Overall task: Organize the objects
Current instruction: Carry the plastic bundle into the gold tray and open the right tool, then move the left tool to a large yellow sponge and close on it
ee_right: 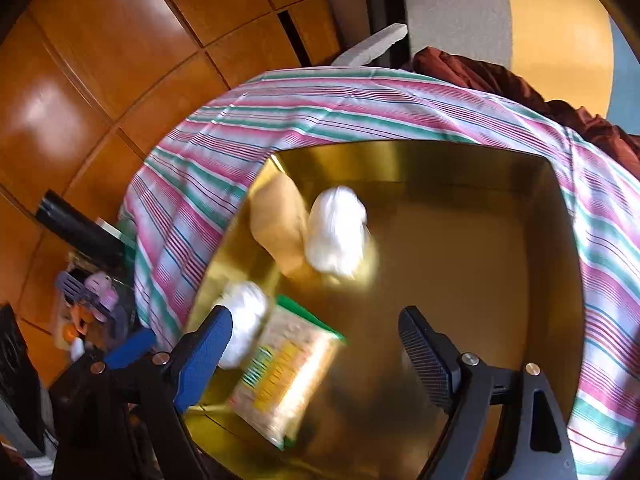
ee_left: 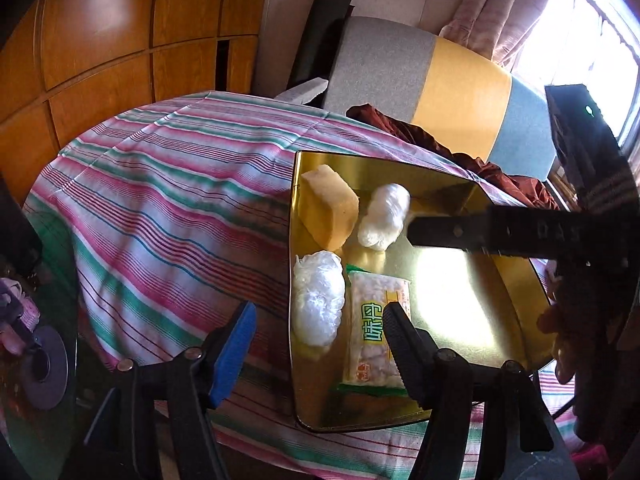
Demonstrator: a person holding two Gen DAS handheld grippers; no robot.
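Snack packet (ee_left: 374,330) on the gold tray (ee_left: 460,304) looks light, crinkly and slippery; best pinched across its width. Left gripper (ee_left: 320,328) and right gripper (ee_right: 316,336) are both spread apart, nothing held.

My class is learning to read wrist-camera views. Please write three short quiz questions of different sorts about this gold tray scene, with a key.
1. True or false: the yellow sponge lies on the striped tablecloth, outside the gold tray.
2. How many white plastic-wrapped bundles are in the tray?
A one
B two
C three
3. Fill in: both hand-held grippers, left and right, have jaws that are ____.

Key:
1. False; it is in the tray.
2. B: one beside the sponge, one beside the snack packet.
3. open
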